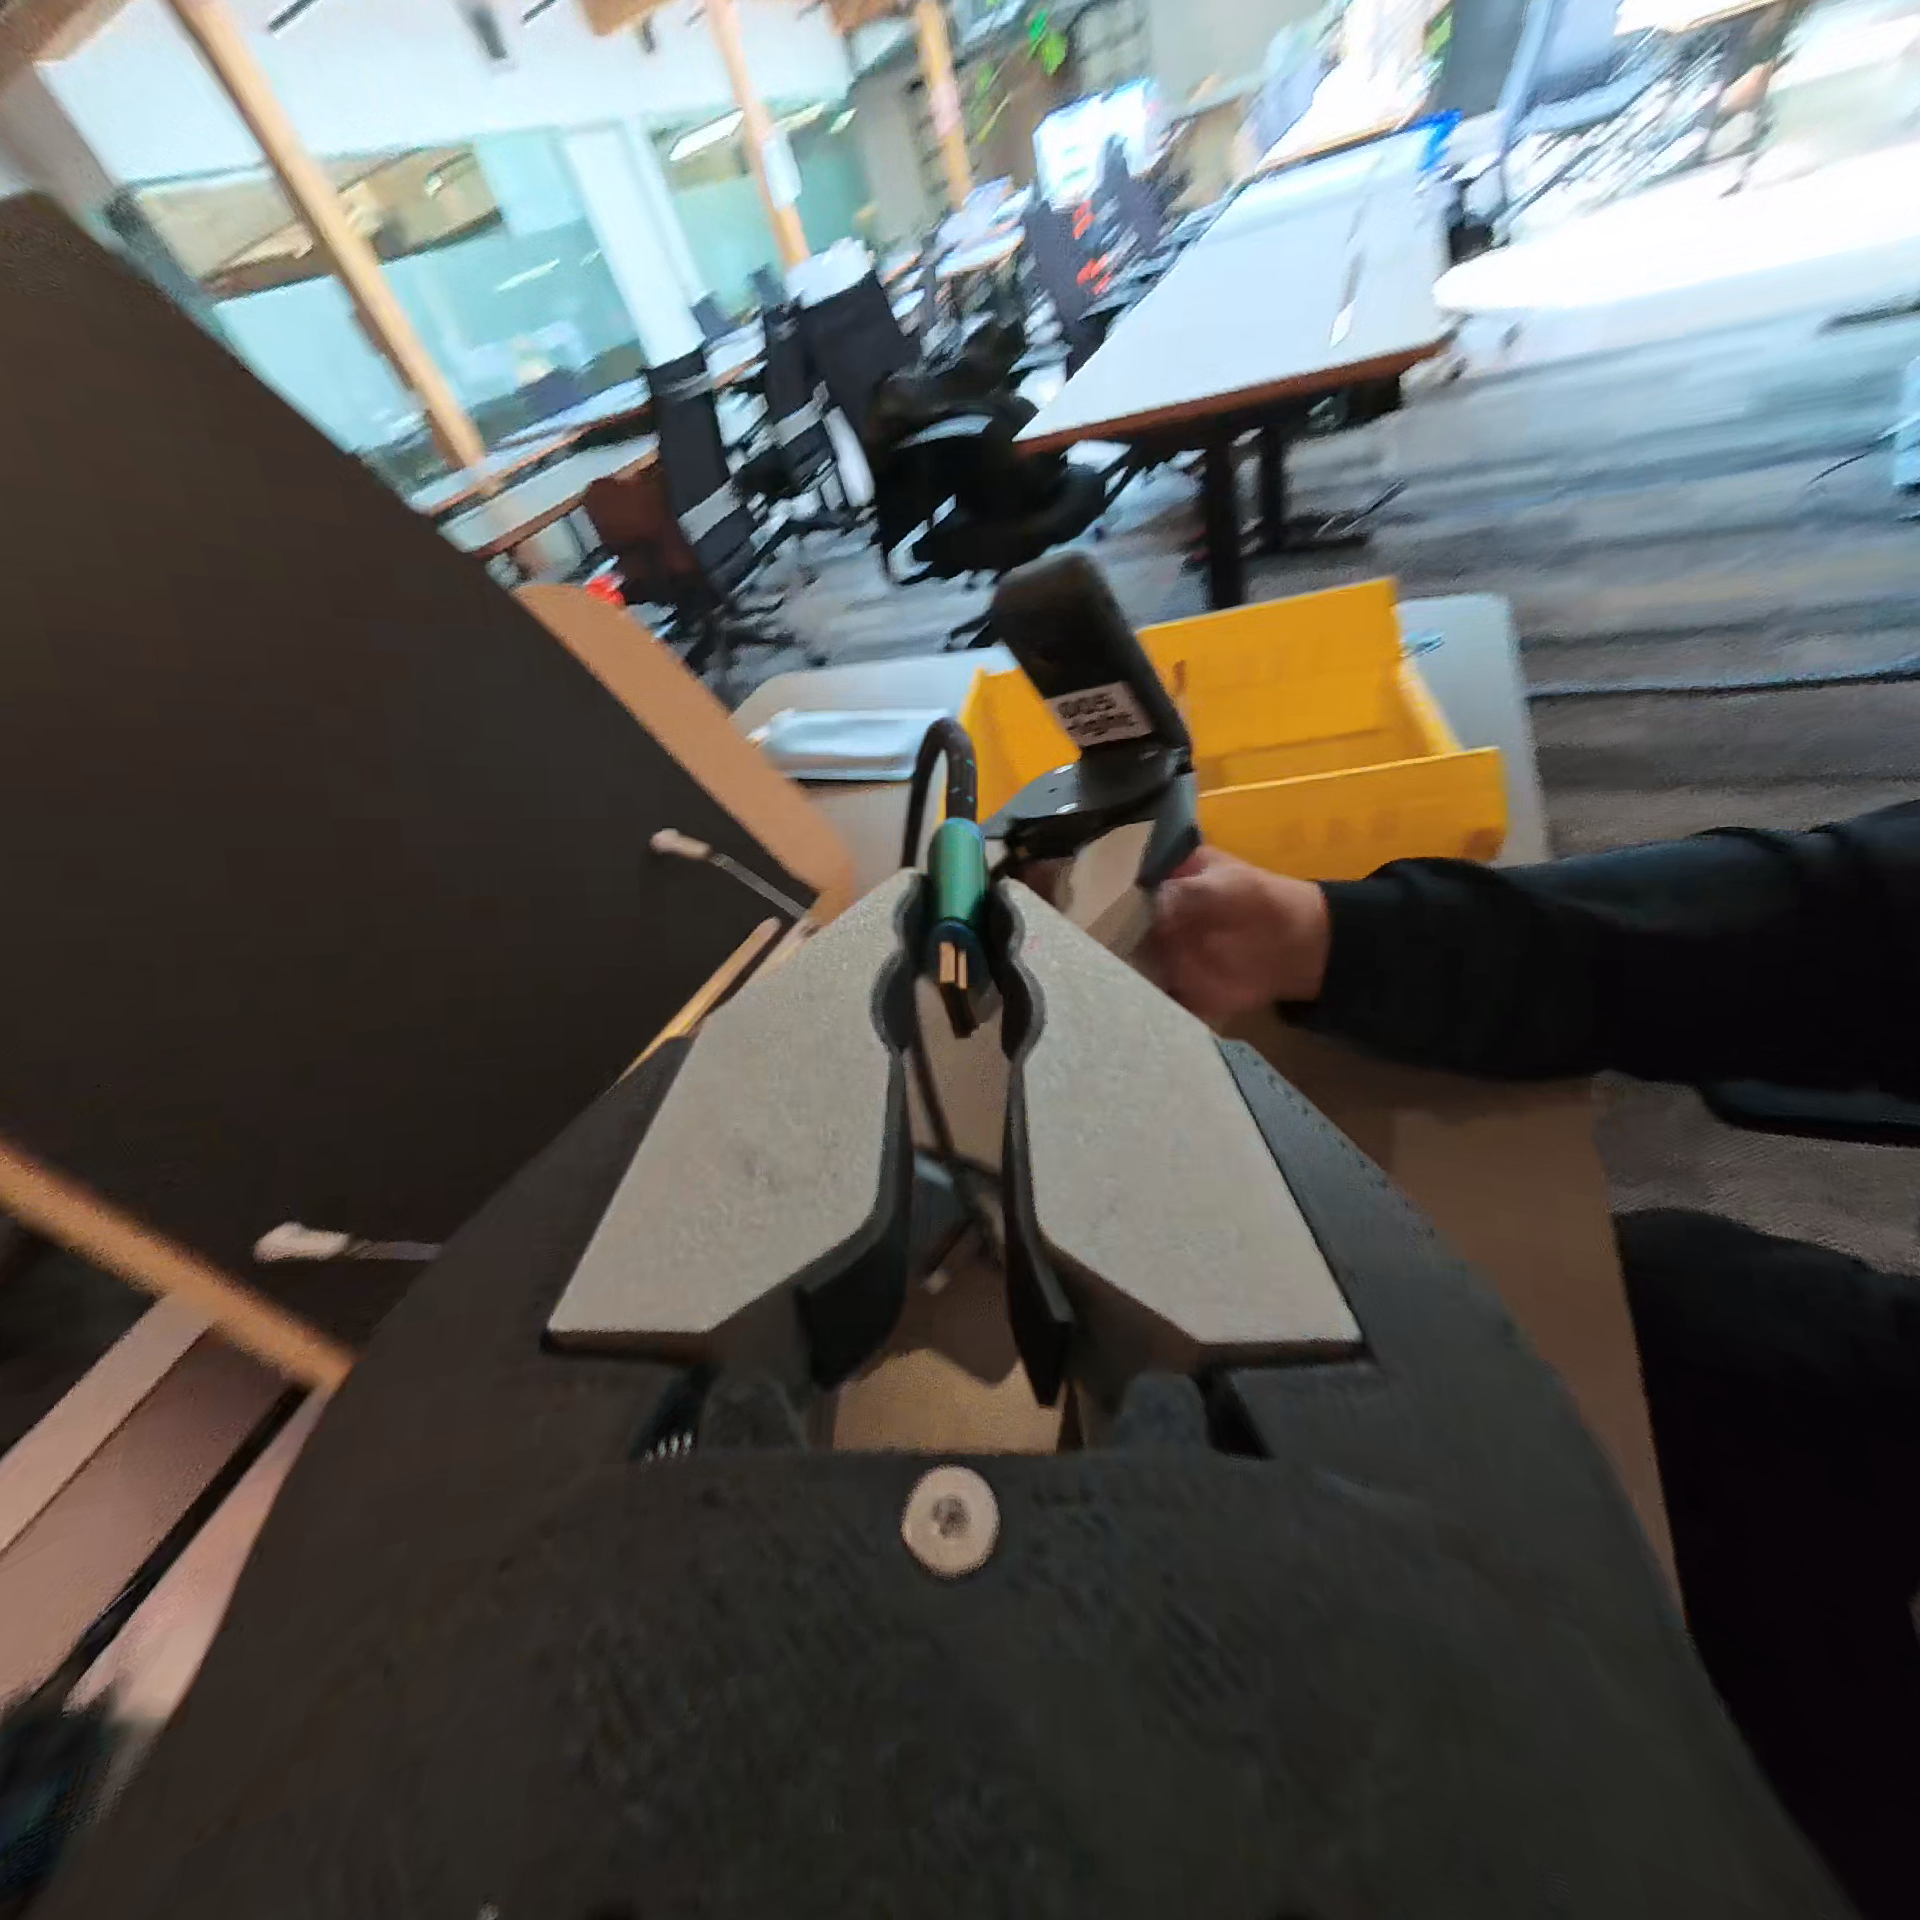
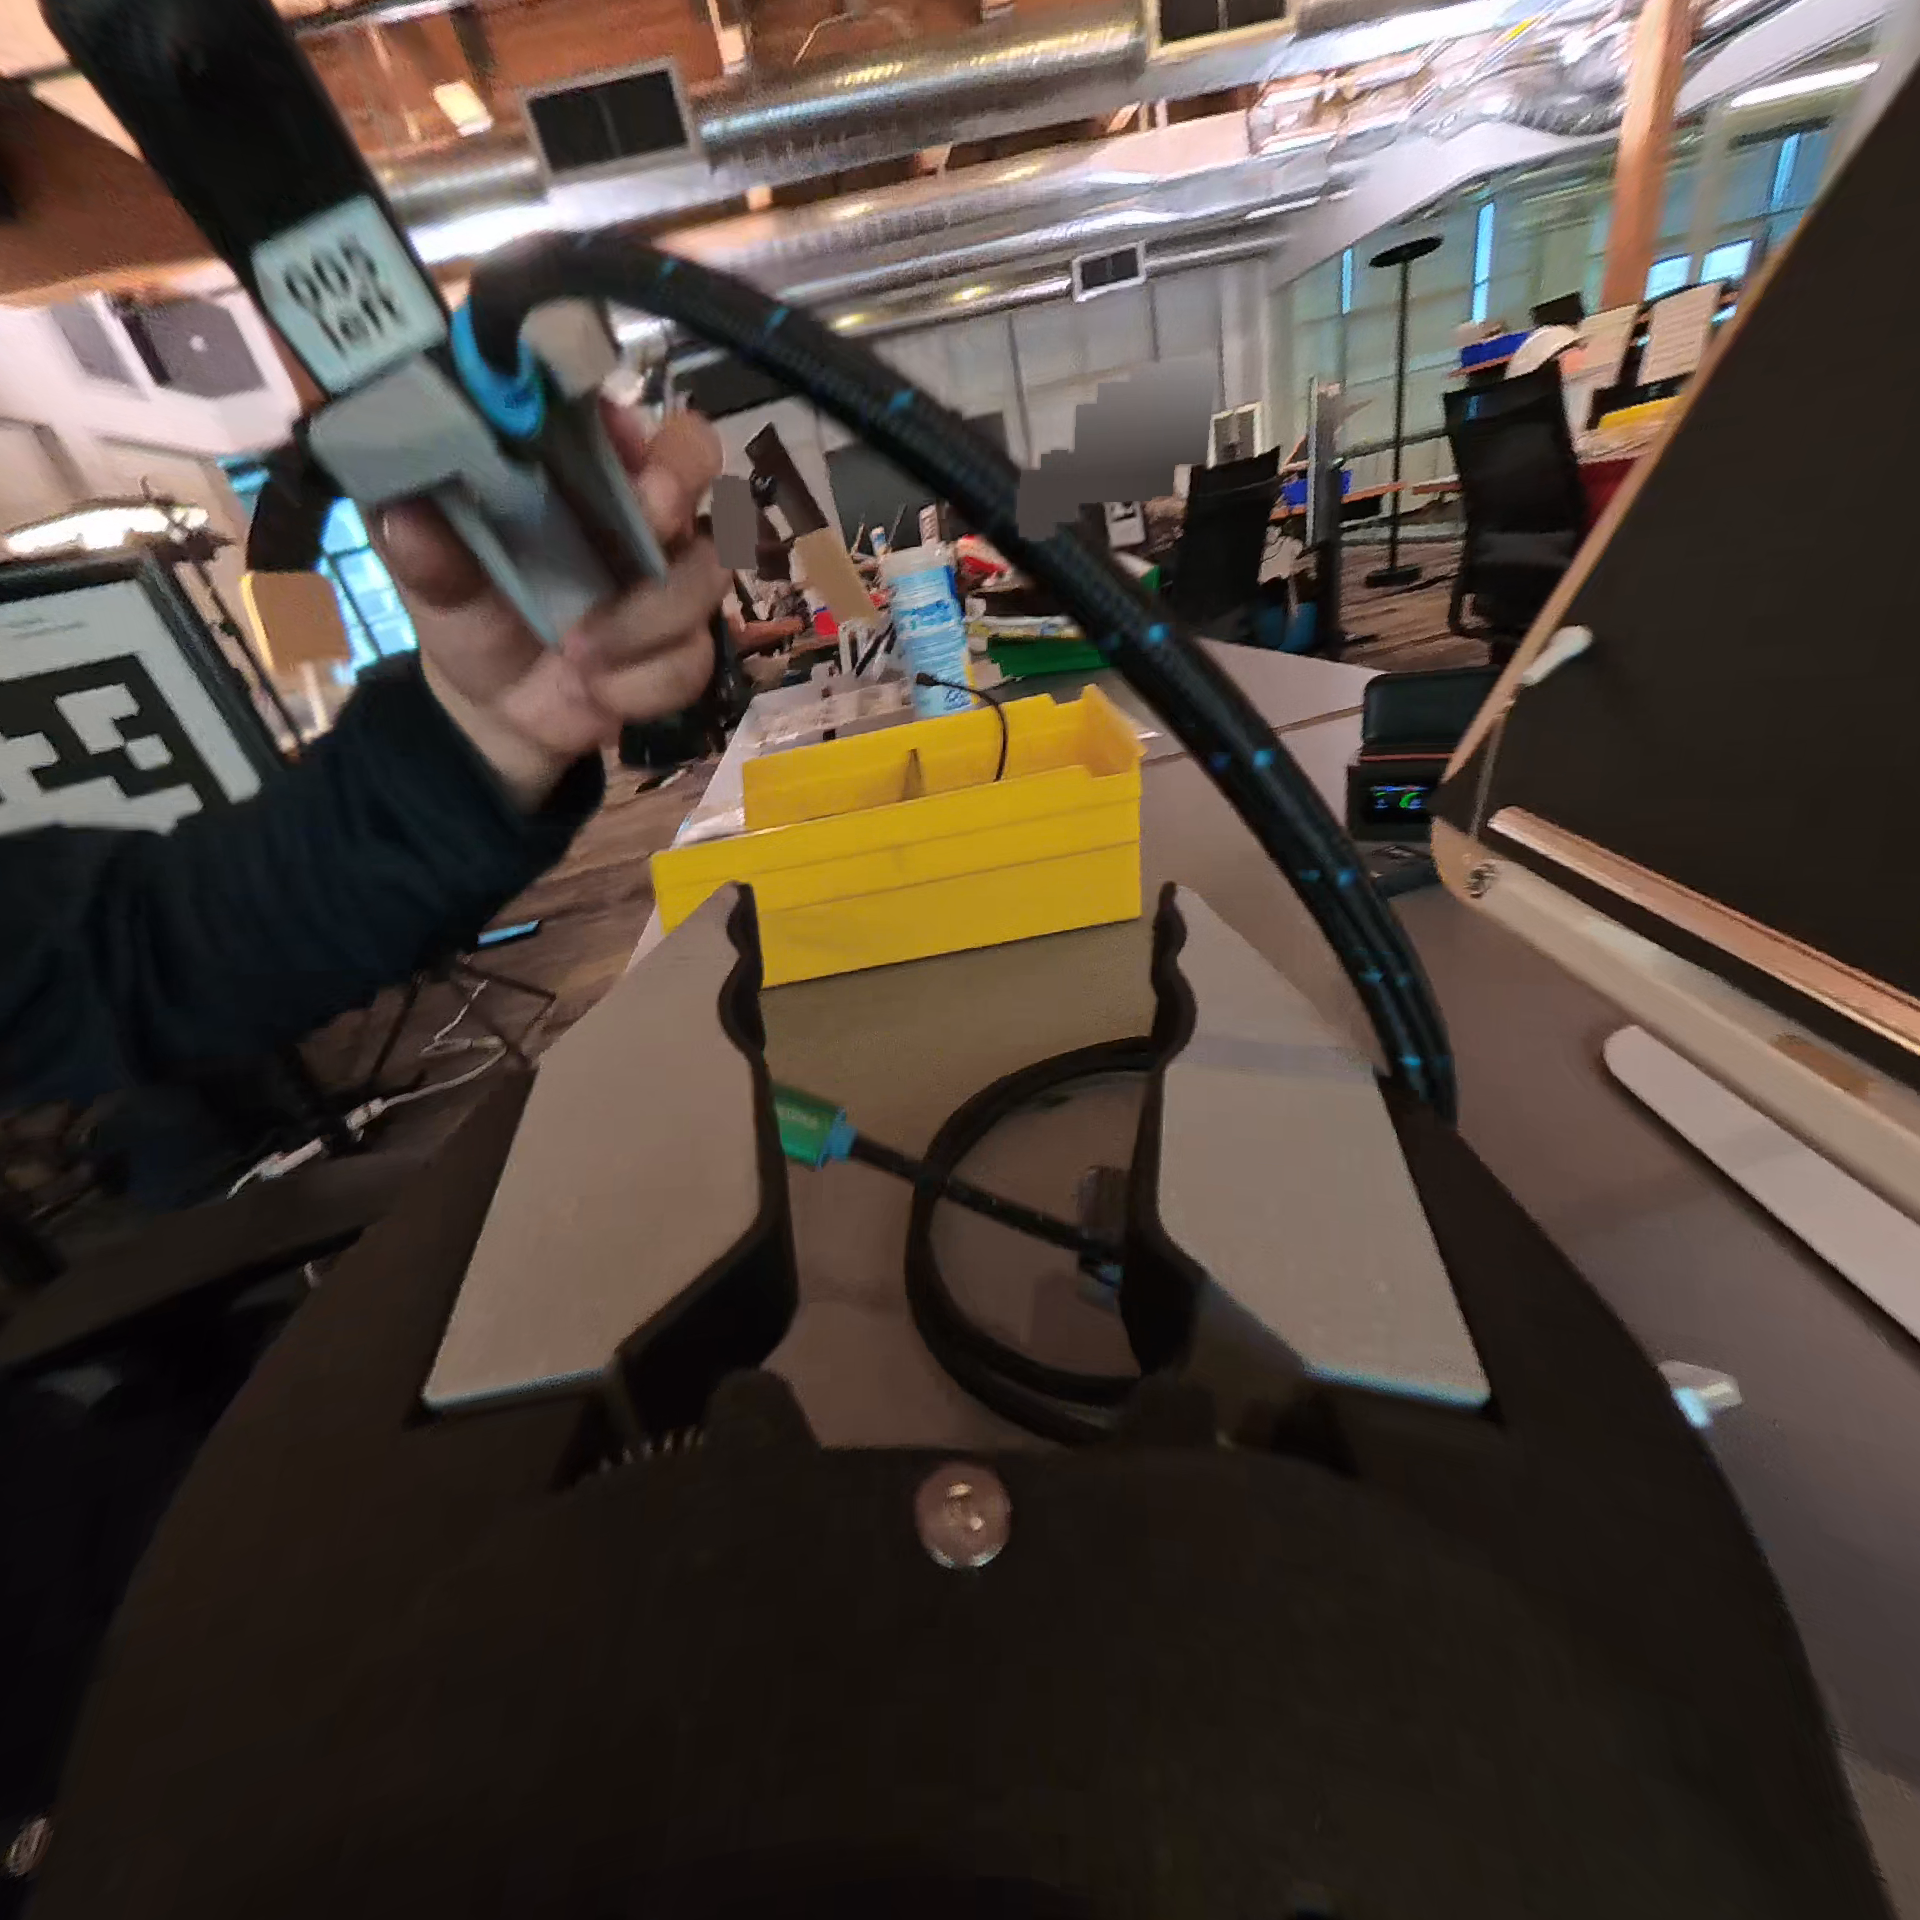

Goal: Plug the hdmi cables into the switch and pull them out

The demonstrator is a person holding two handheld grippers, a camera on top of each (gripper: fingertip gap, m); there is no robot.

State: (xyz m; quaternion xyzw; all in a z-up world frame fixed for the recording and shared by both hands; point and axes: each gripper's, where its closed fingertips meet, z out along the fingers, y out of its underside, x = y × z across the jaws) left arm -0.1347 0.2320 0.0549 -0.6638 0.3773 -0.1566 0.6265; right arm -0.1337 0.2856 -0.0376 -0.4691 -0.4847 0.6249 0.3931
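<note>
HDMI plug (image 1: pixel 954 902), green with a gold tip, is pinched tight between the fingers of the left gripper (image 1: pixel 951 914), up in the air in front of the yellow bin (image 1: pixel 1340 769). Only the right wrist view shows its thick black-and-blue cable (image 2: pixel 1143 644) curving down past the bin, and another green plug (image 2: pixel 808 1127) with a thin black cable (image 2: pixel 935 1247) lying on the table (image 2: pixel 935 1029) near the bin. The right gripper (image 2: pixel 951 966) is wide apart and holds nothing.
</note>
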